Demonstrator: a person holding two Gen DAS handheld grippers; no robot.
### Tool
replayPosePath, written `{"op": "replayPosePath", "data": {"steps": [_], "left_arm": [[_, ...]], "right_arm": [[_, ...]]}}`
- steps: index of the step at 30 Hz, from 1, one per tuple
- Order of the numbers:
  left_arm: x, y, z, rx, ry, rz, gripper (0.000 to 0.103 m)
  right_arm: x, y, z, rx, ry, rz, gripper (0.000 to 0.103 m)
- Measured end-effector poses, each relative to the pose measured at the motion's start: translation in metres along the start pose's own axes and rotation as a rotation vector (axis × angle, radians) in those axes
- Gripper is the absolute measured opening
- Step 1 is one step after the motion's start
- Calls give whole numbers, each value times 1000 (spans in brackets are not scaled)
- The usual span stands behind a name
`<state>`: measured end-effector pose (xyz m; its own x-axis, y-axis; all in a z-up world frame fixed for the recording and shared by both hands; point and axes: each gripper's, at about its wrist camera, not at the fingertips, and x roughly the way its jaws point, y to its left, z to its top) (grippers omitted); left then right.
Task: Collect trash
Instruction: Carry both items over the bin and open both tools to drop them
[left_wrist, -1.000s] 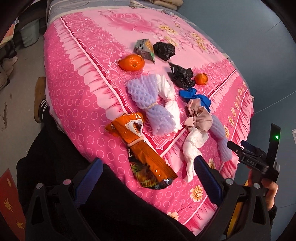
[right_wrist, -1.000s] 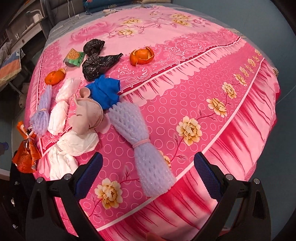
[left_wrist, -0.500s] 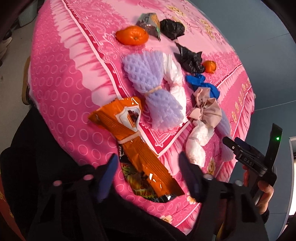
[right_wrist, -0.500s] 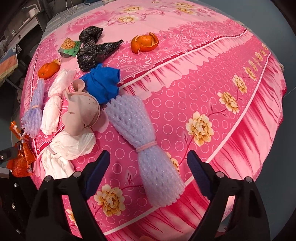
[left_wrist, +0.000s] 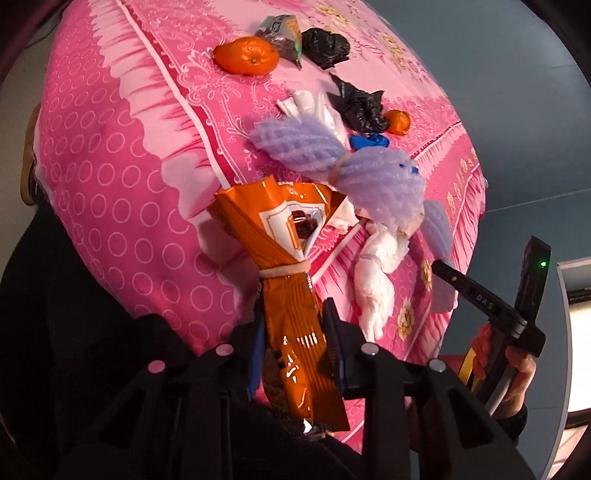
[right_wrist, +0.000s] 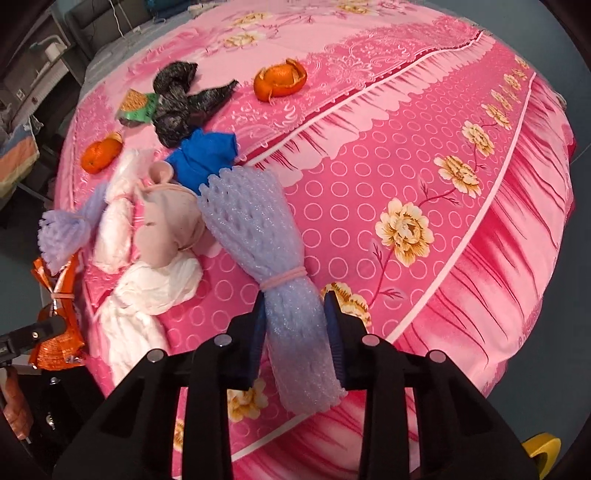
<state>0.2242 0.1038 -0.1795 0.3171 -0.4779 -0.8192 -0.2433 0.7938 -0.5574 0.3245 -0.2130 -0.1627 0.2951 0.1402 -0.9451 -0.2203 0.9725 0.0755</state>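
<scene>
My left gripper (left_wrist: 293, 341) is shut on the lower half of an orange snack wrapper (left_wrist: 288, 266) tied with a rubber band, at the near edge of the pink bed (left_wrist: 110, 166). The wrapper also shows in the right wrist view (right_wrist: 59, 317). My right gripper (right_wrist: 295, 332) is shut on the lower end of a purple foam fruit net (right_wrist: 258, 236) tied with a pink band. A second purple foam net (left_wrist: 332, 162) lies just beyond the wrapper, tilted up.
On the bed lie white tied bags (right_wrist: 147, 288), a beige bundle (right_wrist: 173, 218), blue cloth (right_wrist: 207, 151), black bags (right_wrist: 184, 99), a tangerine (left_wrist: 247, 55), orange peel (right_wrist: 280, 79) and a green wrapper (right_wrist: 136, 107). The right gripper's handle (left_wrist: 491, 310) shows at right.
Both grippers moved in and closed: the left on the orange wrapper, the right on the purple foam net. The second foam net beside the wrapper has shifted and tilted.
</scene>
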Motion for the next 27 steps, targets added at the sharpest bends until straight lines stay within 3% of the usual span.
{"op": "replayPosePath", "data": {"steps": [6, 12, 16, 23, 27], "left_arm": [[-43, -17, -18, 124, -82, -22, 27], [-83, -61, -36, 293, -173, -20, 27], [-103, -85, -44, 349, -201, -53, 27], [-111, -155, -77, 500, -183, -112, 27], [-103, -199, -98, 611, -161, -128, 27]], "right_arm": [[-52, -11, -22, 69, -68, 81, 29], [-131, -40, -67, 184, -235, 169, 29], [-185, -66, -95, 254, -354, 194, 29], [-276, -115, -150, 371, -588, 230, 29], [-312, -130, -179, 393, -672, 168, 30]]}}
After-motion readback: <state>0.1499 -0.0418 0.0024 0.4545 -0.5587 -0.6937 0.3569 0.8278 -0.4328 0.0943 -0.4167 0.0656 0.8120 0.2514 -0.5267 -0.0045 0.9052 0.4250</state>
